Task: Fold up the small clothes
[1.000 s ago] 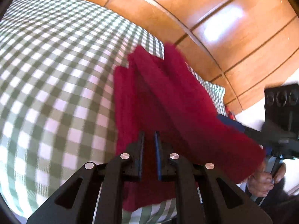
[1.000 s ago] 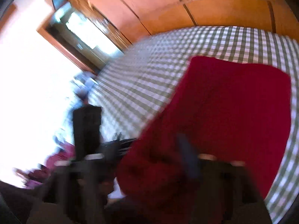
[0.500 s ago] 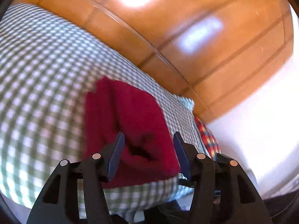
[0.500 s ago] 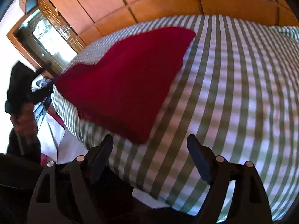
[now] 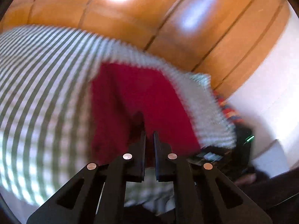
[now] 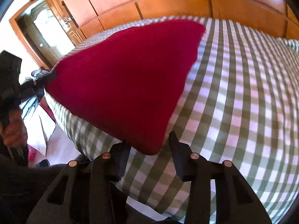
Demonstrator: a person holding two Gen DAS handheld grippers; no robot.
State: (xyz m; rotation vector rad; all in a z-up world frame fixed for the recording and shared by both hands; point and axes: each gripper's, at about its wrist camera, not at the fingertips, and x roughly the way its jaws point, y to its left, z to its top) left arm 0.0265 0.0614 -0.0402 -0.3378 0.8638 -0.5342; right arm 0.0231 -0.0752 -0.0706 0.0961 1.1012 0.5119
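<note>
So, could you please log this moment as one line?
left gripper: shut on red cloth | right gripper: closing around cloth corner | bed

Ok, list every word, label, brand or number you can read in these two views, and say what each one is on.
None can be read.
red cloth: plain, no tag or print showing.
checked bedspread: pattern only.
wooden wardrobe panels: bare.
Small green light on a dark device at the bed's edge in the left wrist view: too blurred to tell if it is text.

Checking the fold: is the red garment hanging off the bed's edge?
No, the red garment lies wholly on the checked bedspread, with checks showing below its near edge.
</note>
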